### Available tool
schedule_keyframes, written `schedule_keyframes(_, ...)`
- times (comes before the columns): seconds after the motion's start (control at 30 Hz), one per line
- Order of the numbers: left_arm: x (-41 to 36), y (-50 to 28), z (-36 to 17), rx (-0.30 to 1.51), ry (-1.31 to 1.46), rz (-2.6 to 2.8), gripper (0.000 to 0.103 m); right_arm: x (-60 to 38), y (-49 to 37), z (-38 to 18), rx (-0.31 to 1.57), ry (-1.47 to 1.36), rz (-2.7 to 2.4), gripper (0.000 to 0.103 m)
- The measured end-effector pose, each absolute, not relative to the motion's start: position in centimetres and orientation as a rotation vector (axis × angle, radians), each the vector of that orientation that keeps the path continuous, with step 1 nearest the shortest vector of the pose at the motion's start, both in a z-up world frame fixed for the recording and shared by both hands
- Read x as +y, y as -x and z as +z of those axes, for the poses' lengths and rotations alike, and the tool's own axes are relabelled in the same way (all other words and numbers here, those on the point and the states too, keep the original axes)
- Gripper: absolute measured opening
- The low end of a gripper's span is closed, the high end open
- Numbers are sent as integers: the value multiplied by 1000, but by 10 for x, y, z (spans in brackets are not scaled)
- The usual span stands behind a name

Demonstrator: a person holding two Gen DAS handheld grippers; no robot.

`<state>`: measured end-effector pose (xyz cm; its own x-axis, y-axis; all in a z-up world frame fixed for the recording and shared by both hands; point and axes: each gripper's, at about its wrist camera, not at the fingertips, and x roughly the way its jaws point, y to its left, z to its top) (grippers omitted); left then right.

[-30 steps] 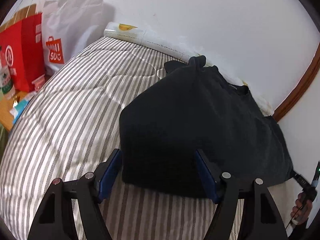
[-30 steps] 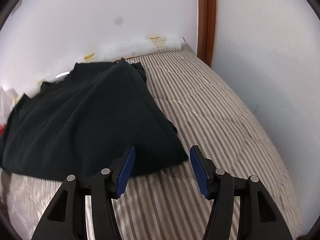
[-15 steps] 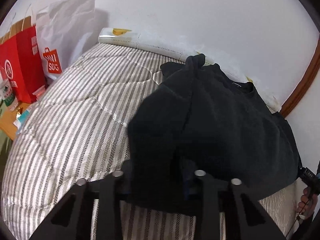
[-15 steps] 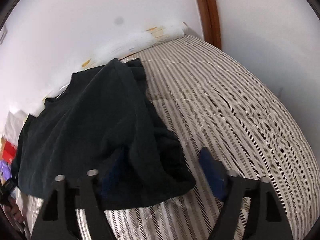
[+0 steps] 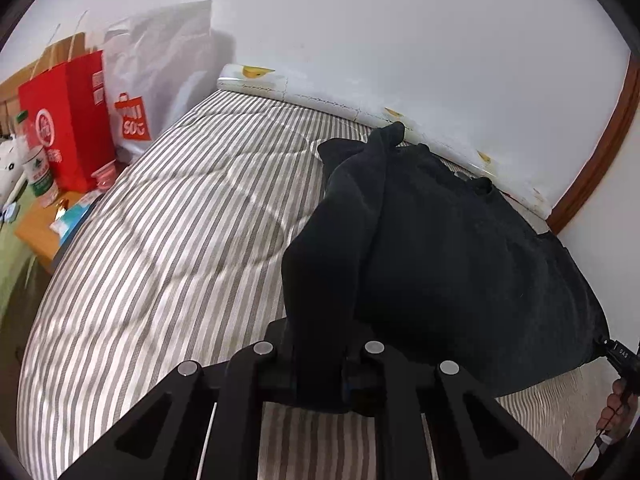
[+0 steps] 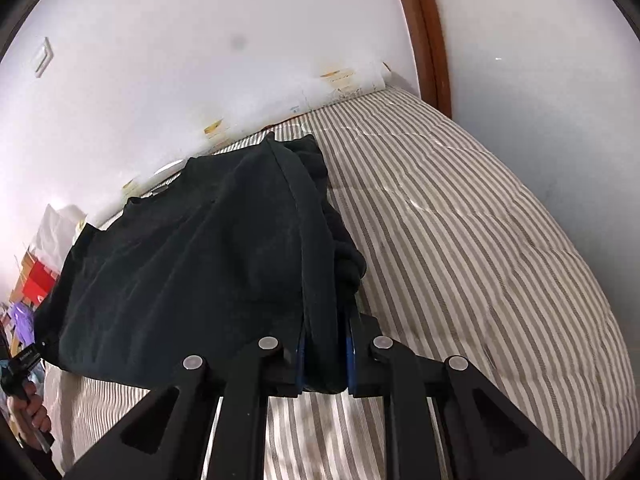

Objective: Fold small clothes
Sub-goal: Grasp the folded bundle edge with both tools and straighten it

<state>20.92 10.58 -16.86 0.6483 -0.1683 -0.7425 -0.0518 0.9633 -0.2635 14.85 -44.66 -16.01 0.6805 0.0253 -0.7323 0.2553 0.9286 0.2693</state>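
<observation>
In the left wrist view, the far left of the frame holds a red paper bag (image 5: 66, 120) and a white shopping bag (image 5: 160, 76) leaning on the wall beside the striped mattress (image 5: 168, 240). Toward the centre and right of that frame lies the black garment (image 5: 460, 264), spread flat over the mattress with its collar toward the wall at the upper right. The left gripper (image 5: 320, 380), at the bottom centre, has just been closing, and its jaws now pinch the near left corner of the garment, which rises in a ridge from the bed into the jaws.

In the right wrist view the garment (image 6: 180, 264) fills the left and centre of the frame, with bare striped mattress (image 6: 480, 240) to the right. The right gripper (image 6: 325, 364), at the bottom centre, has likewise just been closing, and its blue pads clamp the near right corner, cloth bunched between them.

As to progress, I judge the fold has only begun: both near corners are gripped and starting to lift, but the body of the garment lies unfolded. Carrying the hem toward the collar and any further folds appear to remain.
</observation>
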Motion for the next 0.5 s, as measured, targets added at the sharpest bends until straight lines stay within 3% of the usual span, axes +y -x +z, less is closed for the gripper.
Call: schedule_keyframes(0.5,112,-122,-164,859,269,-71,16,-425,-57,-145,821,-261,-160,18)
